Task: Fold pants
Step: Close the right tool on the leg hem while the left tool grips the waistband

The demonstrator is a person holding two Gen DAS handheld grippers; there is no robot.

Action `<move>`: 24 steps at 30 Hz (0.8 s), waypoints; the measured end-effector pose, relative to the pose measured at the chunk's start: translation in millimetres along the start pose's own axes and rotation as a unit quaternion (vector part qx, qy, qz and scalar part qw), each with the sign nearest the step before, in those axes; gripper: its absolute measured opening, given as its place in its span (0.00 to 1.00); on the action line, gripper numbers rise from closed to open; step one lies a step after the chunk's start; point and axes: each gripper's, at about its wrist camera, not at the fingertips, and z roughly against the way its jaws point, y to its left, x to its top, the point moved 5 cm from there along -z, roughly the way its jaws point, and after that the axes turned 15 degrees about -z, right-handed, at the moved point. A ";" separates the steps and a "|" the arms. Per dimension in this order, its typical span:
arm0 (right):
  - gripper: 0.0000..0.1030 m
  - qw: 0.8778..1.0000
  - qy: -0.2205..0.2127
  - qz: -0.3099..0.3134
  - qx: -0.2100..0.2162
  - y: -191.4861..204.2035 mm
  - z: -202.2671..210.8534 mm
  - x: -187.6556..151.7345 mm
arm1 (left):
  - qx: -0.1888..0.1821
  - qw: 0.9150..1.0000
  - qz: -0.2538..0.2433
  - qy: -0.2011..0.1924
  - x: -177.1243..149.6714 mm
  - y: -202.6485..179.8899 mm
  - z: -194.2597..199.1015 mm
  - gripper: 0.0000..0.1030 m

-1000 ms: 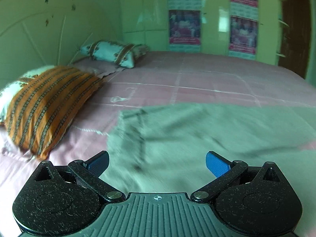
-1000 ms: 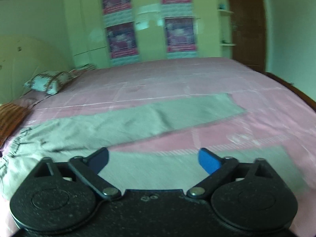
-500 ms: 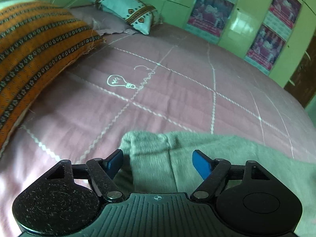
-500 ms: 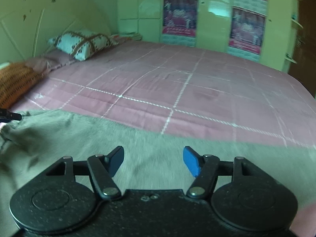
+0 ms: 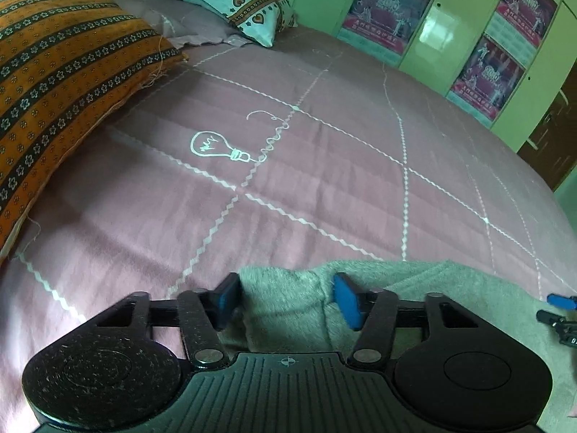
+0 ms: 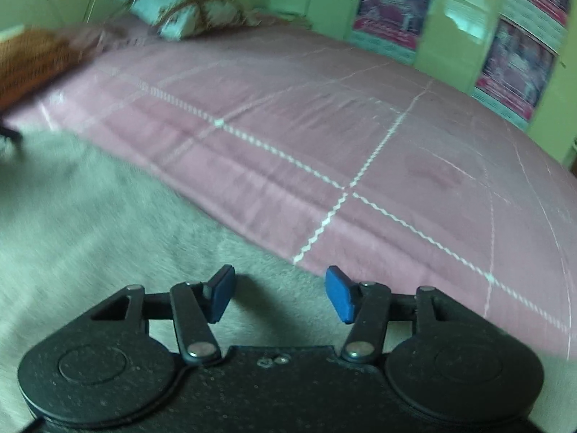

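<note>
- Left gripper point(image 5: 286, 299) — jaws apart, blue pads either side of a raised corner of the grey pants point(image 5: 450, 288), not clamped on it.
- Right gripper point(image 6: 277, 294) — jaws apart, held low over the pants point(image 6: 90, 223) near their far edge; whether the pads touch the cloth cannot be told.
- Pants — spread flat on the pink bedspread point(image 5: 324, 166), at its near side.
- Orange striped pillow point(image 5: 54, 83) and a patterned pillow point(image 5: 230, 0) lie at the bed's head.

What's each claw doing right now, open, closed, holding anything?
Left claw: open, fingers straddling a raised fold at the edge of the grey pants, not clamped.
Right claw: open, over the pants, holding nothing.
</note>
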 end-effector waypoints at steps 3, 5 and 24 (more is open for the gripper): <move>0.43 0.999 0.011 0.037 0.018 1.7 -6.6 6.5 | 0.001 1.000 -0.003 0.005 2.3 -2.4 -6.2 0.63; 0.41 0.997 0.023 0.065 0.034 2.3 -10.8 8.1 | 0.008 1.000 -0.017 0.002 -0.1 -2.0 -8.1 0.62; 0.00 0.989 -0.066 0.127 0.030 42.1 186.4 -27.0 | -0.108 0.971 -0.018 -0.215 -27.8 -2.9 145.9 0.41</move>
